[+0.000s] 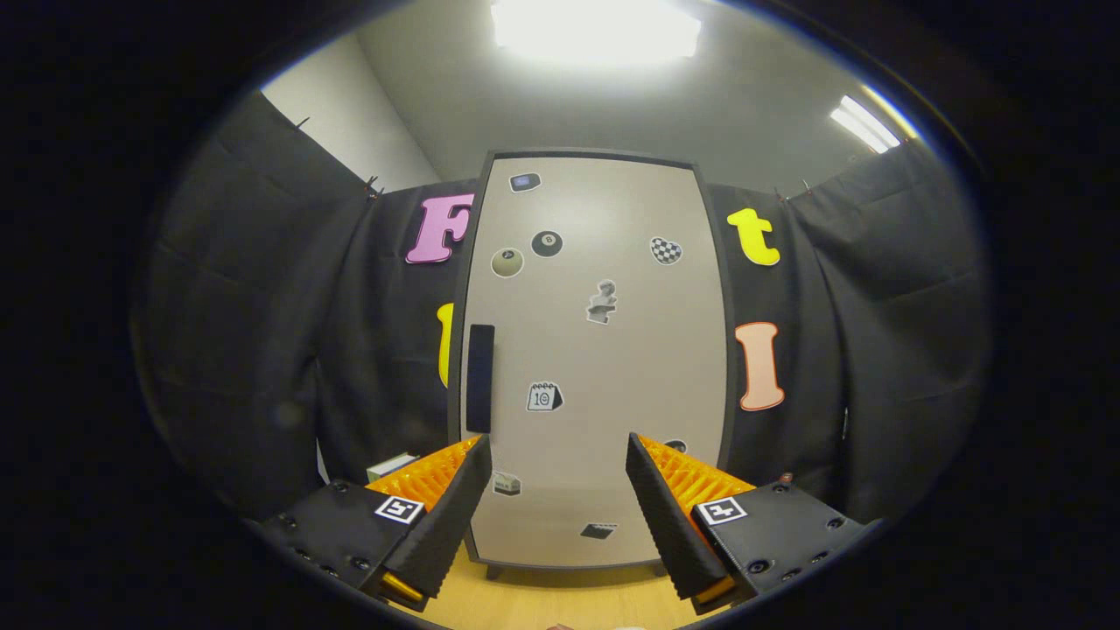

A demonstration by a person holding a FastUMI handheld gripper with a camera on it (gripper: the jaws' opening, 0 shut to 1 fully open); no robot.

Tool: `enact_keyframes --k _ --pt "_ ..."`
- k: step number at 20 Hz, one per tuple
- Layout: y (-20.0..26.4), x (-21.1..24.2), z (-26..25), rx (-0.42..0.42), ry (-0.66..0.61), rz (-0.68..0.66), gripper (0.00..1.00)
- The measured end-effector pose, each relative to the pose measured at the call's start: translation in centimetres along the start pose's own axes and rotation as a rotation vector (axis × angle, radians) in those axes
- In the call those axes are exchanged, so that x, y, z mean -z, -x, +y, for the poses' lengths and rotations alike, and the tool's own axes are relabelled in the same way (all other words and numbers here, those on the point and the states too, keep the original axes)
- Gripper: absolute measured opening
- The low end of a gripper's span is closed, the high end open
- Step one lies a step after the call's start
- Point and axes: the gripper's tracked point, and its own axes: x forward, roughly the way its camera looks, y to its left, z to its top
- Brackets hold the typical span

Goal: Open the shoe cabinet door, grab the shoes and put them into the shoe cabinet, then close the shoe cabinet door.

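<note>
1. the shoe cabinet (604, 350) stands upright on the wooden floor (560, 599), against the black cloth wall, its door (612, 367) closed and dotted with stickers.
2. a dark vertical handle (479, 378) sits at the door's left edge, just beyond the left fingertip.
3. the gripper (557, 459) is spread wide and holds nothing.
4. no shoes in sight from here.
5. risk: the handle looks slim and flat, so the fingers may slip off it, or a skewed pull may drag the whole cabinet instead of swinging the door.

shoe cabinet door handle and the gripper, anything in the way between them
Nothing in the gripper view: the open gripper faces the shut shoe cabinet door, and the dark handle sits just above one fingertip.
</note>
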Motion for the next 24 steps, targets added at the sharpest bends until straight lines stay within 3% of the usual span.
enact_keyframes --k 5,15,18,21,22,23,24 --pt "-6.6 -1.7 3.1 -0.039 -0.032 -0.010 0.97" --pt "-15.0 1.6 7.6 -0.100 -0.024 0.079 0.96" --pt "-16.3 2.4 7.8 -0.088 -0.033 0.115 0.82" --pt "-16.7 2.8 8.1 -0.097 -0.088 0.148 0.51" --pt "-16.6 2.6 8.0 -0.093 -0.087 0.151 0.48" --pt "-16.6 2.9 8.1 -0.093 -0.063 0.162 0.35" --pt "-16.6 2.8 8.1 -0.098 -0.043 0.161 0.31"
